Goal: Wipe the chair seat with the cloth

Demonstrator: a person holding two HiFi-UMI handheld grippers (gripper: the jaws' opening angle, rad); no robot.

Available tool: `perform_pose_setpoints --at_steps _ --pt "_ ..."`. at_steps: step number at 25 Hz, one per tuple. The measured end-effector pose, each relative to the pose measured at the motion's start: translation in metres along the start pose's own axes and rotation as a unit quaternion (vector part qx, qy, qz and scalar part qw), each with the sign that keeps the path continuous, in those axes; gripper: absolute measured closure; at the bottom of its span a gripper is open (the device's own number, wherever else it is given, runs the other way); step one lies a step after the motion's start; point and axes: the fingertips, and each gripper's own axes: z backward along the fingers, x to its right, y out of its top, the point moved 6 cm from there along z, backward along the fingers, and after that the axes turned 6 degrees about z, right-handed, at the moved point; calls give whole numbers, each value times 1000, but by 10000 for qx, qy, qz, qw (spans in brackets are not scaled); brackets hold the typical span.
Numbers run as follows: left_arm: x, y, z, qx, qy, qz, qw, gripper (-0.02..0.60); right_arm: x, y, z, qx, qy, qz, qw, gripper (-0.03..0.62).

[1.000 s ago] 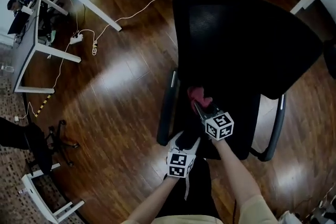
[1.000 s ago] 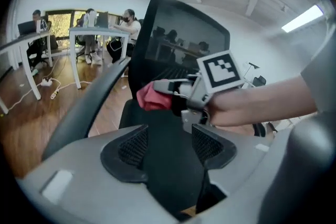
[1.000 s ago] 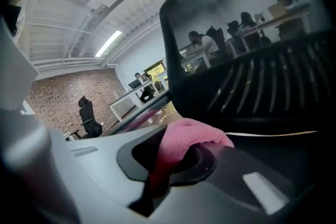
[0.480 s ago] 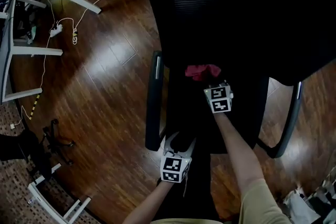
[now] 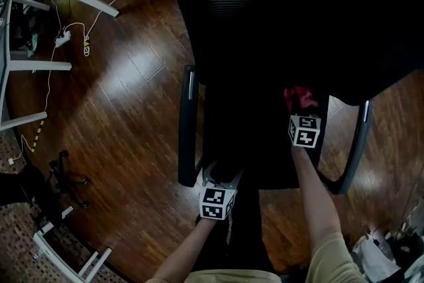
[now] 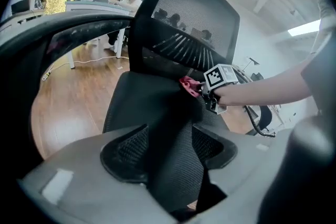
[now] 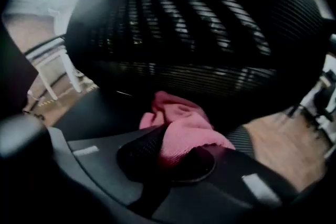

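R hand-held gripper (image 5: 299, 111) is closed on the pink cloth (image 7: 181, 131), pressed on chair seat (image 6: 142, 97) near backrest (image 7: 184, 34), so better keep it flat w/ even pressure & overlap strokes toward L hand-held gripper (image 5: 222, 174), which clamps seat's front edge.

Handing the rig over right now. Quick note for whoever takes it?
Left gripper: shut on the front edge of the seat, likely steadying the chair.
Right gripper: shut on the pink cloth, which is at the seat's right rear, close under the backrest.
Done: wiping is under way; how much is covered cannot be told.
Left: wipe the rest of the seat, toward the front and left.
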Motion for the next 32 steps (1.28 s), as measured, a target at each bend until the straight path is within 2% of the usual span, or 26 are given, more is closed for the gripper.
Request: perform_pose_setpoints --at_steps 2,5,7,8,10,11,12,14,16,19,20,22,23,24,25,27,28,30,32 --pt "-5 0 2 -116 53 66 9999 324 -81 30 -7 432 1096 -72 9930 580" --pt "-10 0 4 -316 53 134 9994 313 -187 67 -17 846 2549 -127 9632 580" --pt "-12 4 6 -323 50 36 9995 313 -239 78 -29 822 3124 219 9461 580" --pt "-14 6 8 -296 49 -10 9995 313 -255 80 -36 727 3204 553 9429 580" --pt "-17 8 11 -270 34 -62 9996 312 -260 76 -49 498 2973 1131 9468 580" --pt "-17 6 11 -288 21 -69 9996 313 -246 70 -51 435 2700 1240 9538 580" --pt "-15 2 10 -320 10 -70 9995 313 -221 63 -50 396 2303 1262 9641 580" --pt "-10 -4 7 -400 3 -60 9992 310 -144 36 -37 267 1236 1183 9849 580" --pt "-3 -10 7 -455 1 4 9990 305 -59 1 -17 26 425 980 9943 580" --pt "5 -20 8 -514 -37 160 9985 307 36 -29 11 -531 -627 897 9926 580" --pt "7 -24 8 -567 -55 186 9982 307 59 -35 17 -700 -967 703 9904 580" --pt "11 -29 10 -673 -95 174 9975 307 87 -44 22 -884 -1303 210 9873 580" --pt "13 -31 11 -703 -107 140 9974 307 87 -44 24 -900 -1266 74 9878 580" --pt "14 -32 12 -716 -105 113 9973 307 76 -39 23 -847 -1063 38 9907 580" --pt "14 -31 15 -714 -90 112 9973 307 54 -29 22 -709 -673 66 9952 580" --pt "8 -29 20 -695 -42 165 9974 307 -21 -2 14 -258 577 180 9978 580" --pt "5 -28 22 -698 -22 184 9974 307 -68 14 10 -21 1295 251 9913 580" --pt "2 -28 27 -729 -13 166 9972 307 -164 42 5 330 2602 375 9642 580" --pt "8 -25 31 -755 -27 66 9971 307 -237 64 2 473 3423 424 9374 580"
